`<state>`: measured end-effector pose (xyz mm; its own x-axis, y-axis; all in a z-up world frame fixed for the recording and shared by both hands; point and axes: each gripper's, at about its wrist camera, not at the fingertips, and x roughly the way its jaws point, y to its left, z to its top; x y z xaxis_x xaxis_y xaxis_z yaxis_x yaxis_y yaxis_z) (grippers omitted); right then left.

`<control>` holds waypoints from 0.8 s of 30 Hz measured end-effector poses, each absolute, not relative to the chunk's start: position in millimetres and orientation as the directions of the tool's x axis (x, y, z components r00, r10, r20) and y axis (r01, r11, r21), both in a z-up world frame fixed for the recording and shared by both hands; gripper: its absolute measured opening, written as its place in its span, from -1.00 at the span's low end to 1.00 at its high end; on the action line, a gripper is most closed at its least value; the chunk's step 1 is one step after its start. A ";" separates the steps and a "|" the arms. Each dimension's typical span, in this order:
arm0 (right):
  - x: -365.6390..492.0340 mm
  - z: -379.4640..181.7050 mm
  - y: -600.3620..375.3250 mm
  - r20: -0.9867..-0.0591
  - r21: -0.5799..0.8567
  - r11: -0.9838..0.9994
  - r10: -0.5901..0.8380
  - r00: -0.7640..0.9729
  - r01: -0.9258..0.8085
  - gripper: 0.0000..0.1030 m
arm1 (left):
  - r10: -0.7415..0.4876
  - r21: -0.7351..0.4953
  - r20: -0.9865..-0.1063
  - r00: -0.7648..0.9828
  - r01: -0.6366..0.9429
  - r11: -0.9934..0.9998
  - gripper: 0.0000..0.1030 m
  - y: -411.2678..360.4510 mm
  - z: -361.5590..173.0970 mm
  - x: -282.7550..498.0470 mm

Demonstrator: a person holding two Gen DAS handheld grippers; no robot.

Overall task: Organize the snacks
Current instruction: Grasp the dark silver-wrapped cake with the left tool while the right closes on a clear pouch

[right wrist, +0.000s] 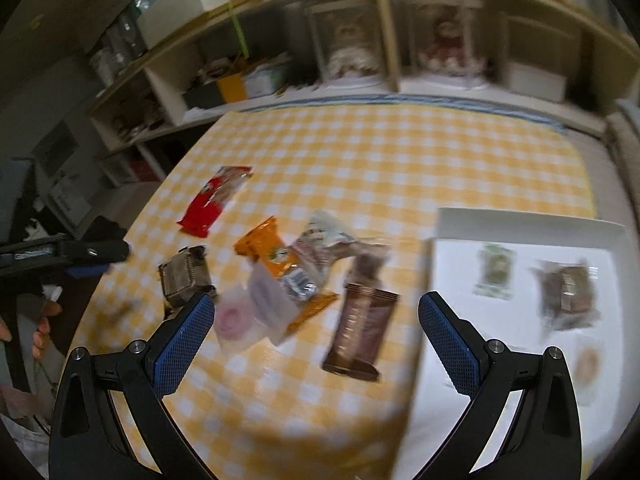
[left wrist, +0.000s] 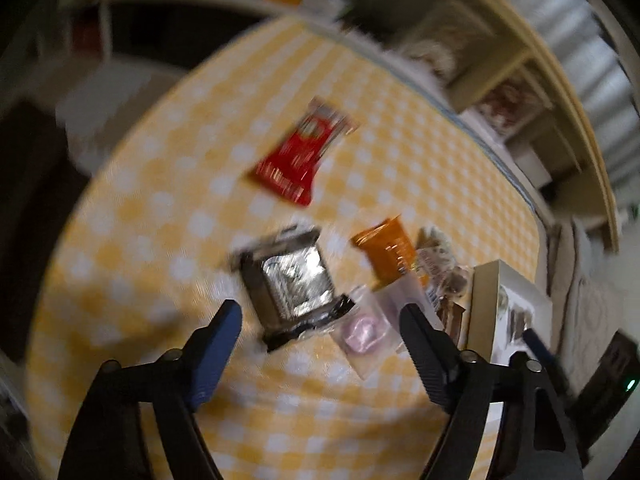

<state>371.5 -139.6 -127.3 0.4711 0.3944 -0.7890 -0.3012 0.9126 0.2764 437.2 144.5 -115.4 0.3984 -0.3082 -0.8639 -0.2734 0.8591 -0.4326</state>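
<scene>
While both of my claws hang over the yellow-and-white checked tablecloth (right wrist: pixel 360 152), neither holds anything: my left gripper (left wrist: pixel 320 316) stands released with its jaws wide apart, and my right gripper (right wrist: pixel 316 312) is likewise spread and empty.

Loose snacks lie in a cluster on the cloth. A long brown foil-wrapped bar (right wrist: pixel 360 328) lies directly ahead of my right claw, between its fingers in that view, its long axis running roughly away from me and tilted slightly. Beside it, to the left, lie an orange packet (right wrist: pixel 276 256), a clear sachet with a pink round sweet (right wrist: pixel 234 318), a squarish dark silver-foil packet (right wrist: pixel 186 276) and, farther off, a red wrapper (right wrist: pixel 212 200). To the right sits a white shallow tray (right wrist: pixel 520 220), already holding a small green-printed packet (right wrist: pixel 496 270), a brown clear-wrapped cake (right wrist: pixel 568 292) and a round biscuit (right wrist: pixel 586 364). The tray's near edge lies just beside the brown bar.

From my left wrist, the silver-foil packet (left wrist: pixel 292 276) sits just ahead of that claw, between its fingertips in the picture, with the pink sachet (left wrist: pixel 364 330) touching or nearly touching its corner.

Judgement: sorting is partly done; five or more items remain outside the tray. The right claw is nearer the brown bar and the tray; the left is nearer the foil packet. Closing across the bar's short width looks feasible. Motion blur limits finer detail.
</scene>
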 end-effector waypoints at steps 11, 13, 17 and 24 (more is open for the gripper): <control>398.0 -179.2 -101.3 -0.782 0.354 0.821 0.522 0.339 -0.448 0.39 | -0.313 -0.458 -0.873 0.374 -0.409 0.790 0.37 141.9 -157.4 480.2; 400.4 -186.1 -95.9 -0.783 0.360 0.804 0.536 0.316 -0.473 0.30 | -0.285 -0.433 -0.885 0.369 -0.424 0.796 0.37 139.3 -161.0 486.0; 401.8 -199.0 -83.7 -0.783 0.367 0.779 0.554 0.283 -0.509 0.06 | -0.241 -0.398 -0.900 0.364 -0.461 0.793 0.38 135.8 -168.6 490.7; 393.1 -210.0 -64.2 -0.819 0.350 0.747 0.537 0.202 -0.566 -0.51 | -0.182 -0.338 -0.919 0.350 -0.461 0.820 0.39 125.3 -181.8 494.2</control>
<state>393.1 -64.2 -210.0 0.2022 0.5370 -0.8190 -0.5656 0.7467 0.3500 494.2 125.3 -181.8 0.3496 -0.1817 -0.9191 -0.4614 0.8204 -0.3377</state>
